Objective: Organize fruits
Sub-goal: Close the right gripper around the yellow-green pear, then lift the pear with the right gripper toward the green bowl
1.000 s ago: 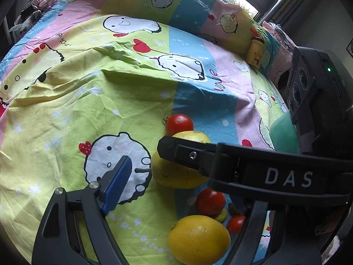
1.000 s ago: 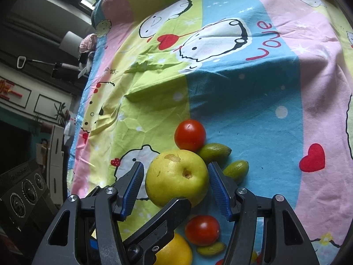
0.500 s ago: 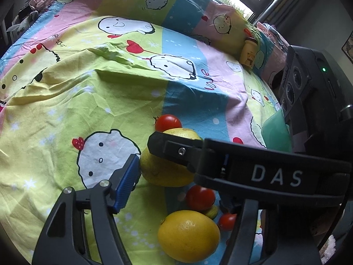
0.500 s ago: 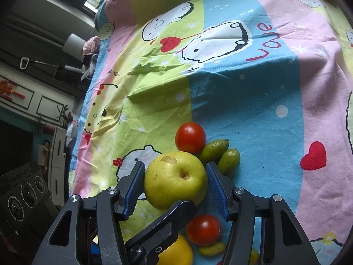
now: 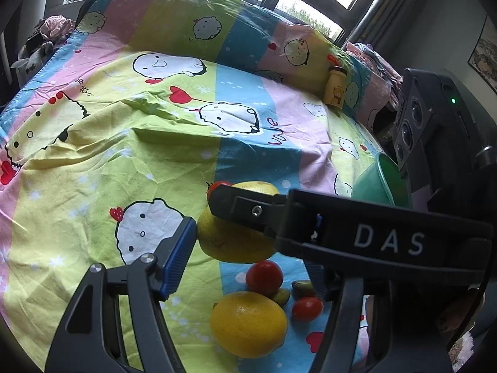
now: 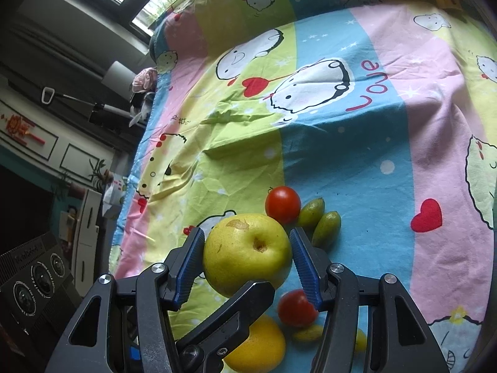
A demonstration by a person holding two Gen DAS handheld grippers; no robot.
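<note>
A yellow pear (image 6: 247,253) lies on the cartoon bedsheet (image 6: 357,143). My right gripper (image 6: 247,258) has both blue pads around it, closing on its sides; it also shows in the left wrist view (image 5: 236,242). A red tomato (image 6: 282,204) and two small green fruits (image 6: 320,223) lie just beyond it. An orange (image 5: 248,323), a second tomato (image 5: 264,276) and a small tomato (image 5: 307,308) lie nearer. My left gripper (image 5: 248,267) is open and empty; its right finger is hidden behind the right gripper's body.
A green bowl (image 5: 380,183) stands at the right of the sheet. A small yellow bear jar (image 5: 335,90) stands at the far edge by the pillows. A black device with lenses (image 5: 435,130) is at the right.
The right gripper's pads have closed in on the pear. The left gripper has drawn back and tilted up a little.
</note>
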